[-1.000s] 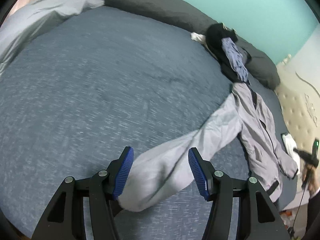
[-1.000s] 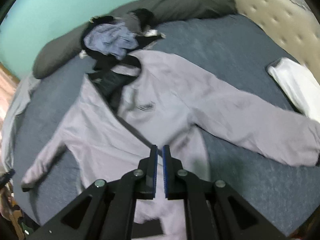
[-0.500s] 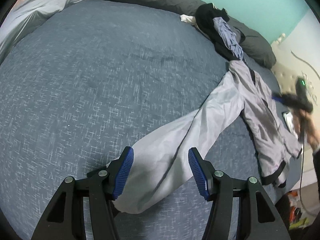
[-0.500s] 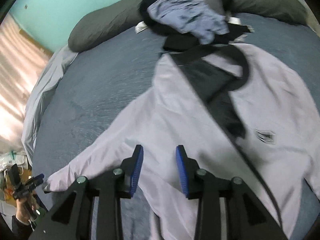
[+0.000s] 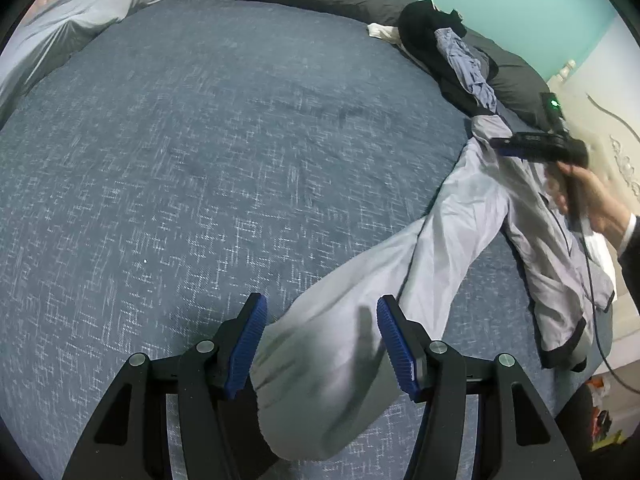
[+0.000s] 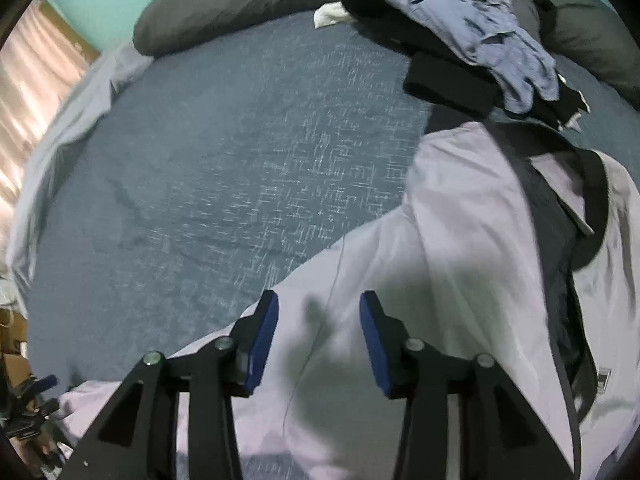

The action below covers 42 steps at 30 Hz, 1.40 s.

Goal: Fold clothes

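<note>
Left gripper [image 5: 318, 342] jaws wide, straddling the cuff of the jacket [image 5: 472, 216] sleeve, gripping nothing; right gripper [image 6: 318, 334] likewise wide open over the sleeve near the shoulder. Jacket lies spread on the bed [image 5: 200, 152], sleeve out, no fold visible; a heap [image 6: 472, 28] waits by the pillows. Cuff tip hidden under the left fingers, jacket's far side cut off.

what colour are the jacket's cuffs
Black, clearest on the far cuff of the grey jacket in the left wrist view.

I'm seeing a smooth, faintly sheeny light-grey cloth jacket [image 5: 448, 240] lying on the matt, coarse-woven blue bedspread [image 5: 200, 160]; ribbed blue gripper pads [image 5: 246, 344].
</note>
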Motion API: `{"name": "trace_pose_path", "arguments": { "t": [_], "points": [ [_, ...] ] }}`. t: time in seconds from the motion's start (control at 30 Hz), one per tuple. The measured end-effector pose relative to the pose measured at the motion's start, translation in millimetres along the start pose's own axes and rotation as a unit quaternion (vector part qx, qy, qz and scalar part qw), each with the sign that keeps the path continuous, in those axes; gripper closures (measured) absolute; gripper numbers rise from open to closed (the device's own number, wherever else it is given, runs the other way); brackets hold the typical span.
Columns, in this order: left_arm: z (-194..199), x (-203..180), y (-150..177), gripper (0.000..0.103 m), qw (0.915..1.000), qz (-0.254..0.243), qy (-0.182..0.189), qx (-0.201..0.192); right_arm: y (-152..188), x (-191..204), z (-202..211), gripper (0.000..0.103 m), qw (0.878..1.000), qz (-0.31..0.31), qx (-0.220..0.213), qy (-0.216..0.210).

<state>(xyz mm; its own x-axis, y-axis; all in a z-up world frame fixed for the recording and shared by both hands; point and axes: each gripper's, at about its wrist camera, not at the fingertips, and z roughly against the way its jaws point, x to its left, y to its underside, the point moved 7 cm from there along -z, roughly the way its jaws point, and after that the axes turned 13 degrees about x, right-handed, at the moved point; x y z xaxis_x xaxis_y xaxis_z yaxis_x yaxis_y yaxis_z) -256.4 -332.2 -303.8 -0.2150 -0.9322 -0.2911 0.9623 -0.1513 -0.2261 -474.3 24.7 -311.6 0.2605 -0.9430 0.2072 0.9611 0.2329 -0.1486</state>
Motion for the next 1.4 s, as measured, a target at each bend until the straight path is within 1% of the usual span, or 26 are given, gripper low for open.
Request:
{"name": "trace_pose_path", "arguments": {
  "t": [0.07,0.13,0.2,0.27,0.33,0.43,0.5,0.6,0.63,0.7,0.77,0.87,1.03,1.1,1.2,1.27,1.3,1.37,1.4],
  "points": [
    [-1,1,0,0.041,1.0,-0.002,0.003,0.0,-6,-2,-17,0.06,1.0,0.0,0.013,0.019],
    [-1,1,1,0.041,1.0,-0.007,0.005,0.001,-10,-2,-34,0.06,0.999,0.002,0.026,0.027],
    [-1,2,1,0.041,1.0,-0.009,0.002,0.002,-11,-3,-45,0.06,0.999,0.006,0.03,0.041],
    [-2,3,1,0.041,0.9999,-0.01,-0.001,0.003,-12,-3,-53,0.069,0.998,0.01,0.027,0.053],
    [-3,5,1,0.041,1.0,-0.008,-0.001,0.002,-13,-3,-59,0.088,0.998,0.013,0.024,0.059],
    [-5,8,3,0.041,1.0,-0.006,-0.003,0.003,-13,-4,-60,0.1,0.998,0.012,0.007,0.056],
    [-4,10,4,0.04,1.0,-0.006,-0.004,0.004,-13,-3,-54,0.101,0.998,0.016,-0.006,0.054],
    [0,9,7,0.039,0.9999,-0.009,0.002,0.004,-16,-3,-34,0.101,0.998,0.025,-0.041,0.048],
    [1,7,7,0.036,0.9999,-0.014,0.003,0.003,-18,-4,-26,0.101,0.997,0.023,-0.052,0.045],
    [4,5,8,0.033,0.9997,-0.025,0.006,0.001,-22,-7,-11,0.101,0.996,0.018,-0.076,0.039],
    [7,3,8,0.033,0.9993,-0.036,0.009,-0.002,-27,-9,4,0.101,0.995,0.017,-0.094,0.038],
    [12,-1,9,0.027,0.9985,-0.052,0.014,-0.006,-37,-12,28,0.101,0.992,0.015,-0.122,0.037],
    [19,-7,10,0.025,0.9966,-0.078,0.022,-0.012,-53,-7,46,0.101,0.99,0.015,-0.134,0.042],
    [11,-4,7,0.025,0.9961,-0.087,0.01,-0.01,-56,-9,53,0.101,0.989,0.013,-0.138,0.041],
    [-3,12,-1,0.025,0.9972,-0.074,0.006,-0.009,-61,-15,60,0.101,0.988,0.011,-0.144,0.045],
    [-11,22,-7,0.026,0.9982,-0.058,0.012,-0.01,-65,-18,62,0.101,0.988,0.012,-0.146,0.048],
    [-15,29,-12,0.028,0.9988,-0.045,0.016,-0.015,-66,-18,63,0.101,0.988,0.011,-0.146,0.05],
    [-20,38,-19,0.038,0.999,-0.031,0.026,-0.018,-69,-20,64,0.101,0.988,0.011,-0.148,0.05],
    [-22,43,-23,0.051,0.9992,-0.024,0.025,-0.018,-70,-21,64,0.101,0.987,0.011,-0.149,0.05]
  ]
}}
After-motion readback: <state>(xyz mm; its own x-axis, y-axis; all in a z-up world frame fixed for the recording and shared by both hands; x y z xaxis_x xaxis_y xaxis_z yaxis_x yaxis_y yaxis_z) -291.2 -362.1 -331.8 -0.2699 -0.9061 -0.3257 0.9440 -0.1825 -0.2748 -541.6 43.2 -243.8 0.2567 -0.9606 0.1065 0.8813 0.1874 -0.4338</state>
